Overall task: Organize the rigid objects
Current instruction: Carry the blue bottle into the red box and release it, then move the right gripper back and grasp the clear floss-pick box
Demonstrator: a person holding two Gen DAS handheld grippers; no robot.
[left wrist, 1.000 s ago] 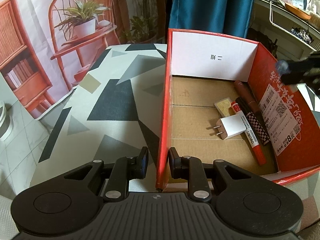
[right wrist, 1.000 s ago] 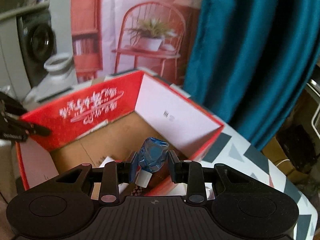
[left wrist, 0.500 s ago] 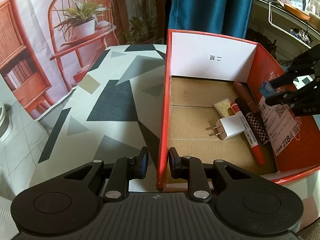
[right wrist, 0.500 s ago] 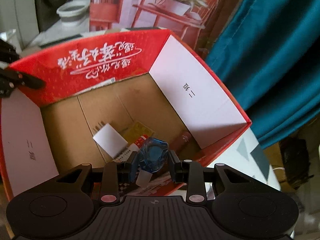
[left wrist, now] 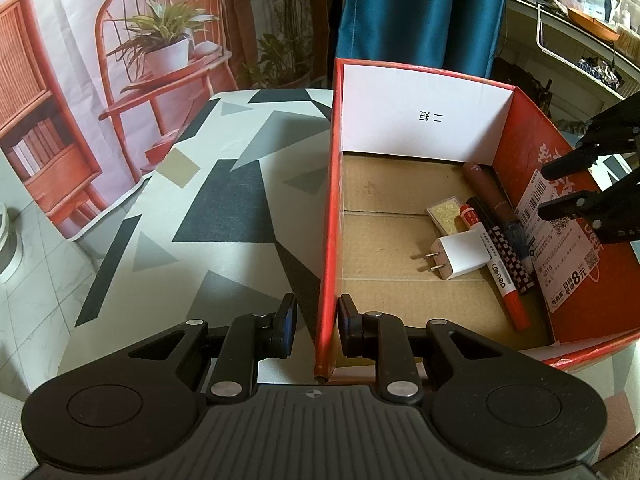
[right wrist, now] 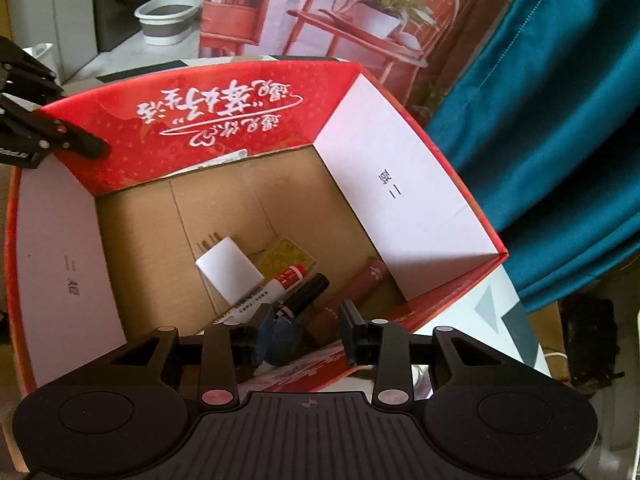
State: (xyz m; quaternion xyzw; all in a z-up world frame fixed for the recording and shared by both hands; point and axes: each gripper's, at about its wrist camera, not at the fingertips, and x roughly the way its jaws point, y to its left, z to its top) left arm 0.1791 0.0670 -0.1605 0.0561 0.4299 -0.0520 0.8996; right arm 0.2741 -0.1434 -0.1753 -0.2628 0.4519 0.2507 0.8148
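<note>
Two grippers: left gripper [left wrist: 318, 326] pinches the box [left wrist: 330, 216] wall; right gripper [right wrist: 306, 330], jaws just opening, frees the blue object [right wrist: 286, 338], now among the pens [right wrist: 304, 292] inside. Placement looks complete.

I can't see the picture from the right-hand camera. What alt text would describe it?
Two black fingers stand apart over an open red cardboard box, a blue object dropping free beside the left one. Inside lie a white charger, markers and a dark red tube.
</note>
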